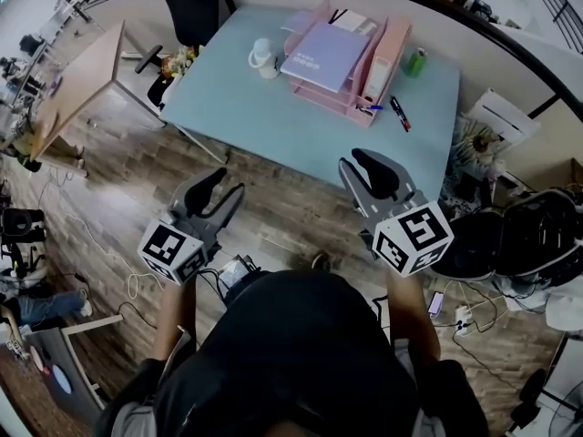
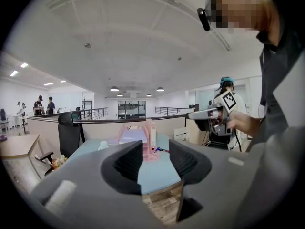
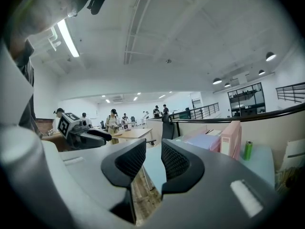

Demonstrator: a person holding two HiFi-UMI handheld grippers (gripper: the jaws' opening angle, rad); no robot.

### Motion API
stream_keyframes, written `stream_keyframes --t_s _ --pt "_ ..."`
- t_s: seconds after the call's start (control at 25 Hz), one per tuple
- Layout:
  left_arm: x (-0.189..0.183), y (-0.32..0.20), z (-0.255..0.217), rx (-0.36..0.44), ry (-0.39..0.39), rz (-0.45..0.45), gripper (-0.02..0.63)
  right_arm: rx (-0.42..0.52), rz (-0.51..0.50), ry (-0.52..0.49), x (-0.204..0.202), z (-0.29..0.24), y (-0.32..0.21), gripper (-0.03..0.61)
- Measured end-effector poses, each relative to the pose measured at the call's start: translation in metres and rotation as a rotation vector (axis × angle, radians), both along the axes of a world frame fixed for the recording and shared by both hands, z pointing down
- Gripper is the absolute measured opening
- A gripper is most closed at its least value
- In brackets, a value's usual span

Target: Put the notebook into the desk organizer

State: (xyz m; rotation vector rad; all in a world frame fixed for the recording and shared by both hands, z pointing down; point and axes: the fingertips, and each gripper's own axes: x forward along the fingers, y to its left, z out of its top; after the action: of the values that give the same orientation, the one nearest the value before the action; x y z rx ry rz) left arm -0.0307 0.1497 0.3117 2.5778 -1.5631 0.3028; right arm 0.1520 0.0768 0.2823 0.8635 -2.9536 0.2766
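Notebook point(image 1: 321, 57): seen lying in top tray of pink desk organizer point(image 1: 387, 57) on table point(image 1: 273, 116); placement judged done. Left gripper point(image 1: 228, 185): jaws spread, nothing held. Right gripper point(image 1: 357, 160): jaws nearly closed, nothing gripped

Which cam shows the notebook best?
Head view: the notebook shows its lavender cover from above, lying on top of the pink organizer. Left gripper view has it small and distant; right gripper view catches only a low, oblique slice.
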Motion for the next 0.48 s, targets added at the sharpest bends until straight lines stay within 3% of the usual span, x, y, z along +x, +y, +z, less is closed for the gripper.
stream_keyframes --t_s 0.48 --pt "0.006 -0.02 0.002 -0.004 -0.039 -0.017 0.227 -0.014 -0.011 -0.007 0.009 0.005 -0.025 0.081"
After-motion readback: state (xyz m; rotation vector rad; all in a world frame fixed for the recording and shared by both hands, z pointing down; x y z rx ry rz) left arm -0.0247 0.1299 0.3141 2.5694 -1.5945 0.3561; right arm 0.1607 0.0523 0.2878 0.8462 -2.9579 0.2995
